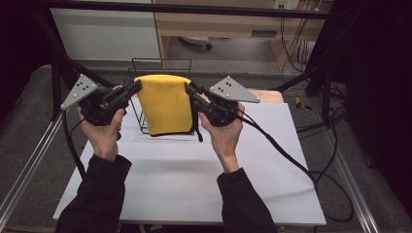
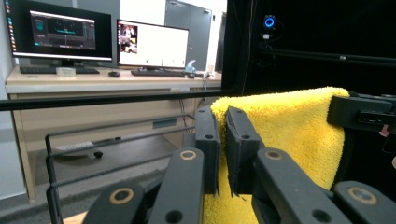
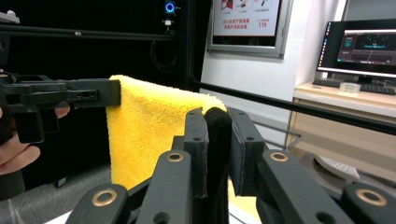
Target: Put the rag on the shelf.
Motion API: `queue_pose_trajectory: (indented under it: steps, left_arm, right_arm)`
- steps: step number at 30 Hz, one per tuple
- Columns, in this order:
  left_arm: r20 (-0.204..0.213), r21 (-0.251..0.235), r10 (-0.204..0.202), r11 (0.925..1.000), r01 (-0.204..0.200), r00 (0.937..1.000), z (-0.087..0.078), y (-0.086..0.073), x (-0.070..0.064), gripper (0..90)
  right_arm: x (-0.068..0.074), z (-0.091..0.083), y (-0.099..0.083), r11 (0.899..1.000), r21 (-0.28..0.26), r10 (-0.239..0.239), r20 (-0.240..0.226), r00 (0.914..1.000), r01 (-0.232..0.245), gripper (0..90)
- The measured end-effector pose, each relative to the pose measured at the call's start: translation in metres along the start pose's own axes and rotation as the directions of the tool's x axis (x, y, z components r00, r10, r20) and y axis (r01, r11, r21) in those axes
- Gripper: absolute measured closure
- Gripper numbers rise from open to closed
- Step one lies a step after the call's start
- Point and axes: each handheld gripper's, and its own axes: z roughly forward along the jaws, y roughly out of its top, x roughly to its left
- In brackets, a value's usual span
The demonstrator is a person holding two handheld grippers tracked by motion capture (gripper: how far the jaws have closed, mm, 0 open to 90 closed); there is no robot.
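A yellow towel (image 1: pixel 165 104) hangs down at a black wire rack (image 1: pixel 160 60) at the back of the white table (image 1: pixel 194 179). My left gripper (image 1: pixel 137 86) is shut on the towel's upper left corner, and the yellow pile (image 2: pixel 289 130) sits pinched between its jaws (image 2: pixel 223 116). My right gripper (image 1: pixel 188 87) is shut on the upper right corner, where a dark fold of the towel sits between its jaws (image 3: pixel 215 116). The yellow face (image 3: pixel 149 130) hangs beyond. I cannot tell whether the towel rests on a rack bar.
The rack's bars (image 2: pixel 116 128) stand left of and behind the towel. Black frame poles (image 1: pixel 73 68) rise around the table's far side, and cables (image 1: pixel 291 155) trail off to the right. A desk with monitors (image 2: pixel 107 42) stands behind.
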Motion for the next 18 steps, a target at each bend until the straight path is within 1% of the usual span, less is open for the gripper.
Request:
queue_pose_trajectory:
  steps: [6,7,8,11,18]
  left_arm:
    - [-0.01,-0.019,0.01,0.9998,-0.01,0.9999,0.0,0.011,0.003,84.4]
    - [-0.018,-0.025,0.019,0.9995,-0.019,0.9997,0.0,0.013,0.004,84.4]
    - [-0.013,-0.029,0.011,0.9995,-0.012,0.9999,0.0,0.014,0.004,84.4]
    - [-0.017,-0.044,0.009,0.999,-0.01,0.9998,0.001,0.019,0.006,84.4]
    - [-0.035,-0.066,0.027,0.9974,-0.029,0.999,0.002,0.033,0.01,84.4]
  right_arm:
    - [0.0,0.006,0.01,1.0,-0.016,-0.005,0.003,1.0,0.005,79.4]
    - [0.0,0.007,0.011,1.0,-0.02,-0.005,0.004,1.0,0.005,79.4]
    - [0.0,0.008,0.013,1.0,-0.024,-0.005,0.003,1.0,0.005,79.4]
    - [0.001,0.011,0.018,0.999,-0.037,-0.008,0.005,1.0,0.009,79.4]
    - [0.002,0.018,0.029,0.998,-0.062,-0.017,0.01,0.9998,0.018,79.5]
